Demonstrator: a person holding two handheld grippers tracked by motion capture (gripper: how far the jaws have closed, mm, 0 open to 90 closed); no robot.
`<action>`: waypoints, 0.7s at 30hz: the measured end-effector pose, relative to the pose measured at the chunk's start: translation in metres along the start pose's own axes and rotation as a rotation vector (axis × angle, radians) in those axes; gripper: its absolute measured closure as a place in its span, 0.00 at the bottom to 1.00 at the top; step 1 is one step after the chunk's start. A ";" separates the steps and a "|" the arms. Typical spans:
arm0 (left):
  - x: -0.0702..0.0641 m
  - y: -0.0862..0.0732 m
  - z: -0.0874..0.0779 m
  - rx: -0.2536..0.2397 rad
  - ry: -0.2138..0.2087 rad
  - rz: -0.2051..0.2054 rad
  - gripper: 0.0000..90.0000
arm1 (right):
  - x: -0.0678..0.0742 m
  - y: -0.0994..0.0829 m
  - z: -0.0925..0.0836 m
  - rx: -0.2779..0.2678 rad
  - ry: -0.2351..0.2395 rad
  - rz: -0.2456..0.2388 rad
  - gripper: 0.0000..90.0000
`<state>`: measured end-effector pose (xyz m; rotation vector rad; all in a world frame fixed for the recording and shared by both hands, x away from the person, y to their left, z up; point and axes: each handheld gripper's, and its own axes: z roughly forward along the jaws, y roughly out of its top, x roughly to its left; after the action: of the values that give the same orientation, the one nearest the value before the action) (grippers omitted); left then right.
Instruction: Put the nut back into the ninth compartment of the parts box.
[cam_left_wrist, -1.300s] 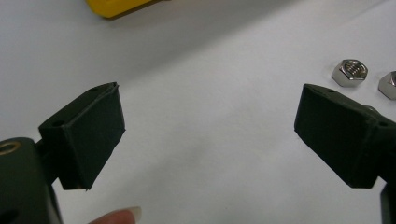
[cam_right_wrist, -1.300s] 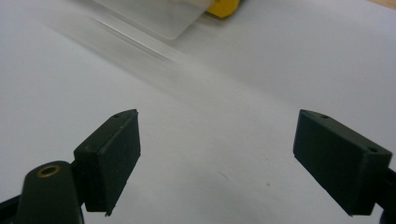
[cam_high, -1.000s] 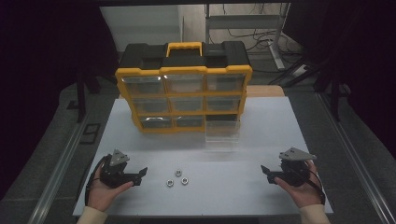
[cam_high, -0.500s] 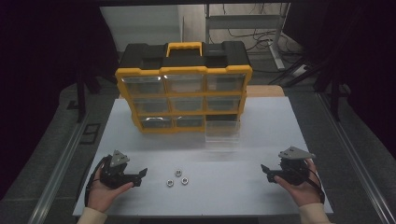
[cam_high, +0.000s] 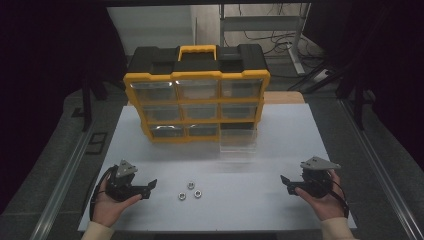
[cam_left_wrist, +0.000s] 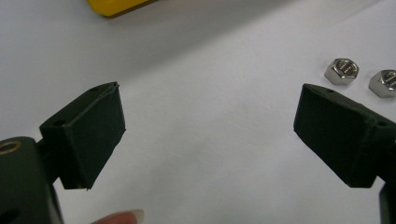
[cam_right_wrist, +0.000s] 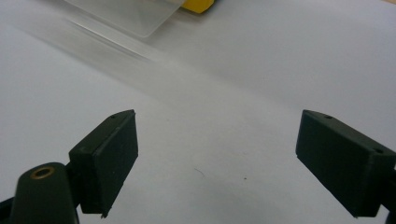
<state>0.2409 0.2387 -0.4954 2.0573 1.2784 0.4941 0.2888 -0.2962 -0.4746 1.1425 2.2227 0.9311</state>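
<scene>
White flat worktop (cam_high: 150, 145); yellow-and-black plastic drawer organiser (cam_high: 196, 92) at back. Left tongs (cam_high: 149, 187) spread wide, empty, near three small silver hex nuts (cam_high: 190, 190) mid-front. Right tongs (cam_high: 286, 184) spread, empty, well apart.

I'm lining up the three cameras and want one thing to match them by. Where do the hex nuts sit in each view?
High view: three hex nuts lie on the white table, just right of the left tool.
Left gripper view: two hex nuts at upper right, above the right-hand jaw.
Right gripper view: no nuts in this picture.
Shared landmark: the yellow organizer, a corner at each gripper view's top edge.
</scene>
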 end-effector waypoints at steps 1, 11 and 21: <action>0.000 0.000 0.000 -0.003 -0.001 -0.002 0.11 | 0.000 0.000 0.000 -0.001 0.003 0.003 0.15; 0.005 0.004 0.004 0.005 -0.009 -0.020 0.11 | -0.002 -0.002 0.000 0.002 0.015 0.009 0.15; 0.003 0.006 0.002 0.013 -0.015 -0.028 0.09 | -0.003 -0.002 0.002 0.002 0.027 0.005 0.15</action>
<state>0.2471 0.2388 -0.4929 2.0471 1.3038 0.4580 0.2910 -0.2984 -0.4769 1.1431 2.2442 0.9518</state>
